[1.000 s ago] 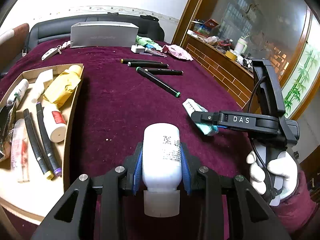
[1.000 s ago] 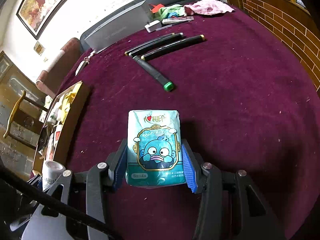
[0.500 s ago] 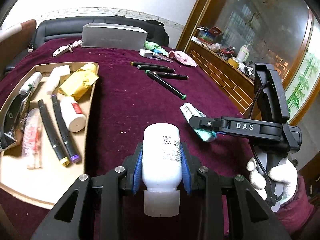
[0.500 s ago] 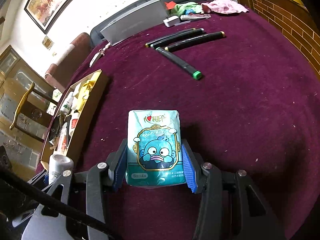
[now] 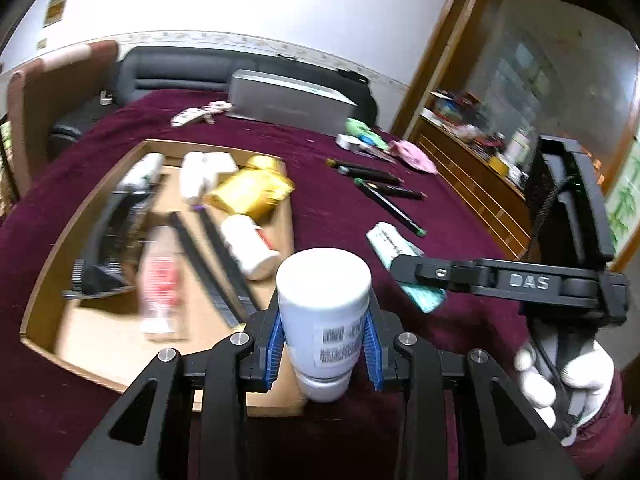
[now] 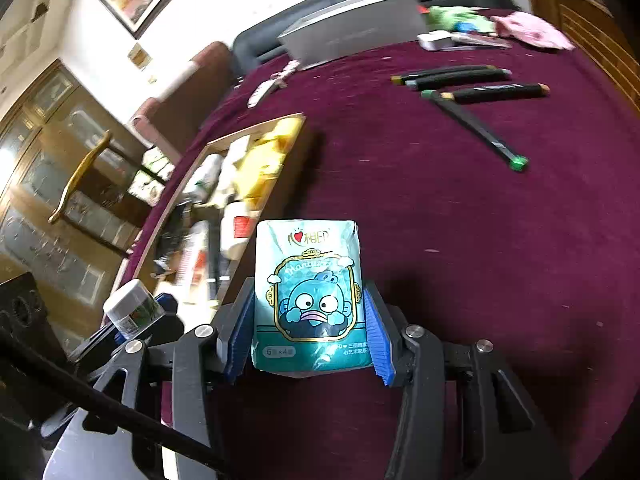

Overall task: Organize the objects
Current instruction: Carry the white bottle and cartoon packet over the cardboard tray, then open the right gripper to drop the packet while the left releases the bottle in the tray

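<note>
My left gripper (image 5: pixel 324 344) is shut on a white plastic bottle (image 5: pixel 326 308), held upright above the near right corner of the cardboard tray (image 5: pixel 44 276). My right gripper (image 6: pixel 308 332) is shut on a teal tissue pack (image 6: pixel 310 296) with a cartoon fish, held above the maroon tablecloth beside the tray (image 6: pixel 298 120). The right gripper also shows in the left wrist view (image 5: pixel 416 276), right of the bottle, with the tissue pack (image 5: pixel 394 246) in it. The bottle also shows in the right wrist view (image 6: pixel 130 312). The tray holds markers, tubes, a yellow pack and a small white bottle.
Several black markers (image 6: pixel 476 84) lie on the cloth at the far right, also in the left wrist view (image 5: pixel 384 192). A grey box (image 5: pixel 286 98) stands at the table's back edge, with keys (image 5: pixel 200 114), a pink cloth (image 5: pixel 412 156) and small items nearby.
Both grippers have swung left toward the tray with their loads. The bottle now stands over the tray's near right corner and looks tilted more upright.
</note>
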Tool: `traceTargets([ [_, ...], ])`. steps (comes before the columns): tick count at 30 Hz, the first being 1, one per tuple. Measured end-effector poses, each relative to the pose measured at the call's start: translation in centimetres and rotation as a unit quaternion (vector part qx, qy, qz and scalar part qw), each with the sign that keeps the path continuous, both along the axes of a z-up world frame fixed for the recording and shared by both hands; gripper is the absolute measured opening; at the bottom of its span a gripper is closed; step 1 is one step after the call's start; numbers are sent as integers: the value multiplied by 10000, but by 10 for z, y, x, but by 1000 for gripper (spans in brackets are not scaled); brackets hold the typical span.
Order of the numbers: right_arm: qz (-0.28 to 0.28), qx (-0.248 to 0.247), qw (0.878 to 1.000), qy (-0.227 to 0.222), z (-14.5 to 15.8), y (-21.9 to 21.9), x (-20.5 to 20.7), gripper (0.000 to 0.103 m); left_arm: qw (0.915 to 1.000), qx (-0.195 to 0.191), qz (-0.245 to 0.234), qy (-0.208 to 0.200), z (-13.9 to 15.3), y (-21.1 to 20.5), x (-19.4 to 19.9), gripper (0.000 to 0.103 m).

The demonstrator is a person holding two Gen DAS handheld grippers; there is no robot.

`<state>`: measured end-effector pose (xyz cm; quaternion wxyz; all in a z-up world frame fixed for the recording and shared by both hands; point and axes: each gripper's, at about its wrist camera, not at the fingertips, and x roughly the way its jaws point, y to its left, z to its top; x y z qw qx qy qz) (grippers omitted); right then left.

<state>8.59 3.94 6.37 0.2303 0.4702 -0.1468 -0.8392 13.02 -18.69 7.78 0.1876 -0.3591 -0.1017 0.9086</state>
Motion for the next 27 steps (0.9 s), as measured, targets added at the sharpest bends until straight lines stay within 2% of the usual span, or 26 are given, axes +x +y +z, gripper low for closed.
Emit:
traceTargets([
  [5,417,-8,9991,44,4,-44,-2,48,9989,-5,459,-95,-10,-40,-6,29],
  [12,889,120,9960,-35,-2,-97,-5,48,9959,-66,858,-291,-29,-81,-17,29],
  [18,1207,192,9923,-188,-14,-132,-8,48,9955,-3,804,-501,-43,-93,-28,30],
  [27,1462,233,9878,-484,-33,-158,-13,48,9954,99,680,-666,-44,-107,-39,30],
])
